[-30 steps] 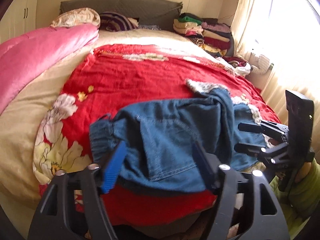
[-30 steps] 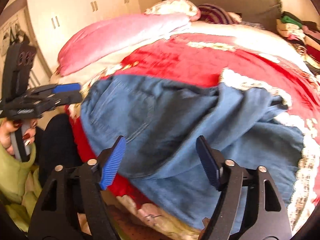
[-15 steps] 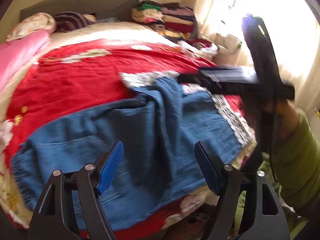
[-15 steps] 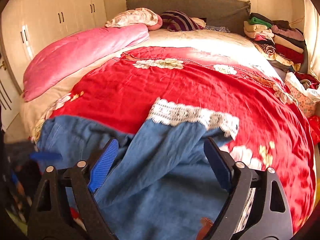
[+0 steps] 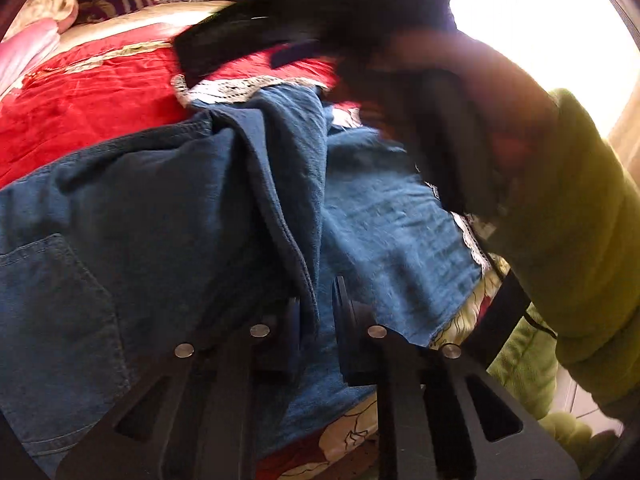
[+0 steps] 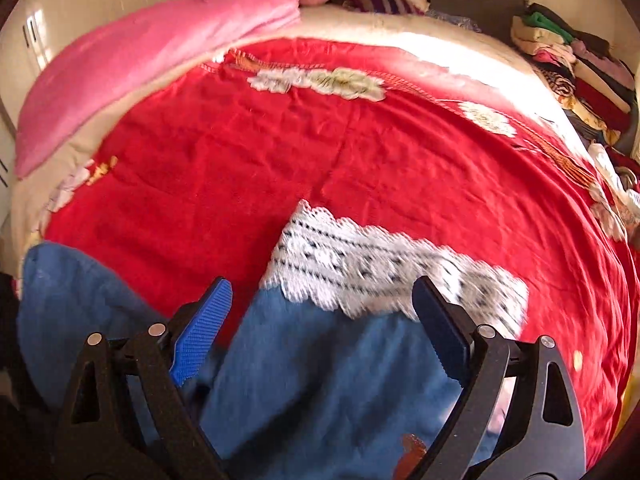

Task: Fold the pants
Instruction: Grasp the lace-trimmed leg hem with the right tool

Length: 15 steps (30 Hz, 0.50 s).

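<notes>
- Denim fills the narrow gap in the left gripper (image 5: 316,320): its fingers have just been closing and now pinch a raised fold of the blue pants (image 5: 168,216) near the bed's near edge.
- Blue-padded fingers (image 6: 204,334) of the right gripper (image 6: 320,328) stand wide, having just been opening; they straddle one pant leg without pressing on it, just short of its white lace hem (image 6: 384,264).
- The pants lie crumpled across the near part of the bed, with a pocket seam at the left and a second lace-trimmed hem at the right edge.
- Beyond the hem the red bedspread (image 6: 280,148) lies bare and open toward the headboard.
- A pink quilt (image 6: 140,64) bounds the left side and stacked clothes (image 6: 572,60) the far right corner.
- A green sleeve (image 5: 568,208) crowds the left view's right side.
</notes>
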Motion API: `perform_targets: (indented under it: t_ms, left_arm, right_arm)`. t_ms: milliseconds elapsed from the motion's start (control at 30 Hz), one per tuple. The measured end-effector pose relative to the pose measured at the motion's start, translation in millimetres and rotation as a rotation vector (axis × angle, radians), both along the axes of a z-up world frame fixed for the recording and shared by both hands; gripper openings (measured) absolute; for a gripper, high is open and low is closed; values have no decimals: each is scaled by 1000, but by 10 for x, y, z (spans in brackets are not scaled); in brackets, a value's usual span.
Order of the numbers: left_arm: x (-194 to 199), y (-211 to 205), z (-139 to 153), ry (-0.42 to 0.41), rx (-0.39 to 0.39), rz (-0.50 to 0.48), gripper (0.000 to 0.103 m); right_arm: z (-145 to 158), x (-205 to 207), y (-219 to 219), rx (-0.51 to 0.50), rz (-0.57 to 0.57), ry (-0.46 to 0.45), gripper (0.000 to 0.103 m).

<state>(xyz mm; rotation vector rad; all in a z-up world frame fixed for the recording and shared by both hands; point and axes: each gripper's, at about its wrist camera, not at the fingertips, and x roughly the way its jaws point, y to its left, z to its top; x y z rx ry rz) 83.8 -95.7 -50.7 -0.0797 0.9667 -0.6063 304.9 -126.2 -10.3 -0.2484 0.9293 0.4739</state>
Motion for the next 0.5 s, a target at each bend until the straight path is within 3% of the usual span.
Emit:
perform_targets:
  t_ms: [200, 267, 300, 333, 400, 500]
  left_arm:
    - [-46, -75, -21, -9, 6, -32, 14]
    - [-42, -78, -39, -6, 5, -33, 14]
    - [-39, -78, -36, -5, 3, -32, 14]
    - [-37, -74, -40, -5, 2, -30, 14]
    - [-27, -70, -44, -9, 1, -24, 14]
    - [-10, -30, -54, -11, -1, -11, 14]
  right_arm:
    - [-218, 225, 310, -72, -1, 11, 85]
    - [-259, 268, 334, -76, -6, 5, 69]
    - [-287, 294, 319, -83, -14, 10, 40]
    - [-297, 311, 292, -82, -14, 14, 22]
    - [-232, 297, 157, -33, -16, 5, 6]
    - [-62, 235, -117, 35, -59, -23, 5]
